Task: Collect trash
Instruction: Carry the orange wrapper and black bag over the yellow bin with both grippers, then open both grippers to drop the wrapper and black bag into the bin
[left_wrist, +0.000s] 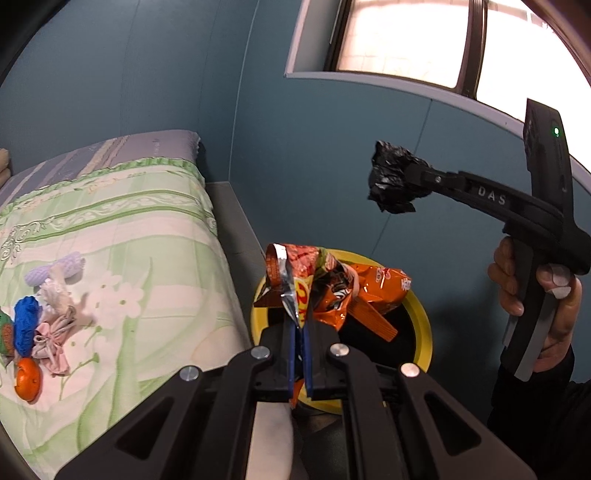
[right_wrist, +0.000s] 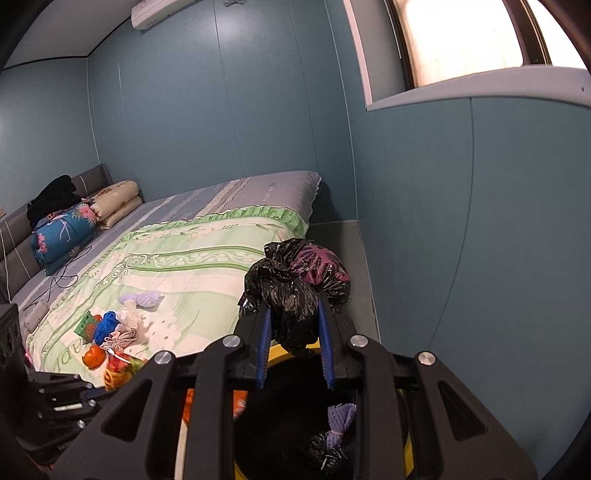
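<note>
My left gripper (left_wrist: 300, 321) is shut on a bunch of crumpled orange snack wrappers (left_wrist: 332, 288), held over a yellow-rimmed bin (left_wrist: 421, 332) beside the bed. To the upper right a hand (left_wrist: 554, 306) holds my right gripper (left_wrist: 406, 177), shut on a wad of black plastic bag (left_wrist: 391, 184). In the right wrist view that black bag (right_wrist: 295, 288) sits pinched between the blue pads of the right gripper (right_wrist: 295, 317), above the bin's yellow rim (right_wrist: 277, 354). A purple foam net (right_wrist: 341, 417) lies inside the bin.
More litter lies on the green floral bedspread (left_wrist: 147, 221): an orange fruit (left_wrist: 27, 376), a blue net (left_wrist: 26, 325), a purple foam net (left_wrist: 55, 273) and pale crumpled scraps (left_wrist: 51, 343). Folded bedding (right_wrist: 62, 232) is at the headboard. A blue wall (left_wrist: 332, 147) stands close behind the bin.
</note>
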